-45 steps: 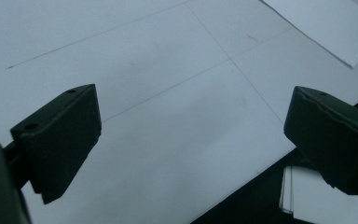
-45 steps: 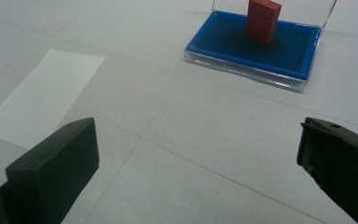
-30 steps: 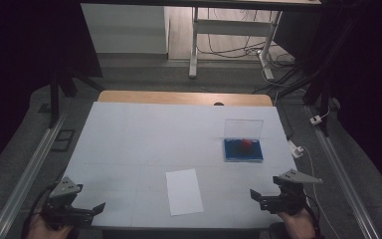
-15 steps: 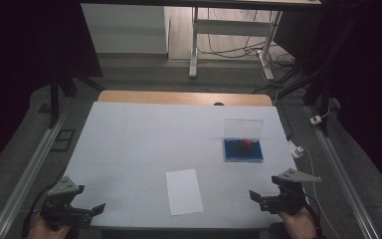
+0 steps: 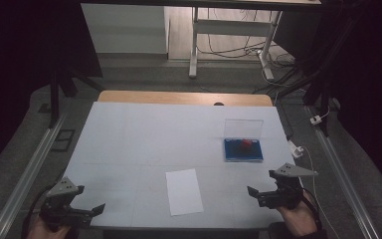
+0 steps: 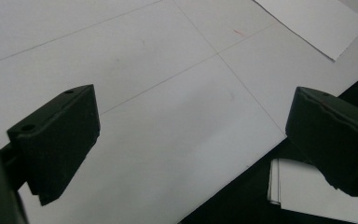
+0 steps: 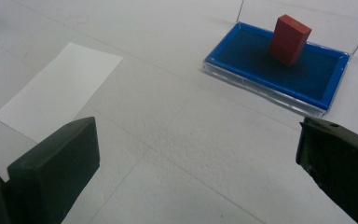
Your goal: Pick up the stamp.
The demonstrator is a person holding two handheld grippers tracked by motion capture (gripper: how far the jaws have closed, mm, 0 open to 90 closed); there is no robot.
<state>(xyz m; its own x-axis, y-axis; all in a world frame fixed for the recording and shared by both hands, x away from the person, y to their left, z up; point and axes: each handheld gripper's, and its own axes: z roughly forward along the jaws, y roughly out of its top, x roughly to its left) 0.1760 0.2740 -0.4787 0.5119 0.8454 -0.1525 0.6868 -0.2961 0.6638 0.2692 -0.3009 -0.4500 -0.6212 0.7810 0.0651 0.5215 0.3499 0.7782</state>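
The paper [image 5: 184, 191] lies flat on the worktop [image 5: 139, 134], between the left gripper [image 5: 92, 213] and the right gripper [image 5: 256, 194], apart from both. Both grippers are wide open and hold nothing. A red block [image 7: 289, 39] stands in a blue tray [image 7: 328, 81].
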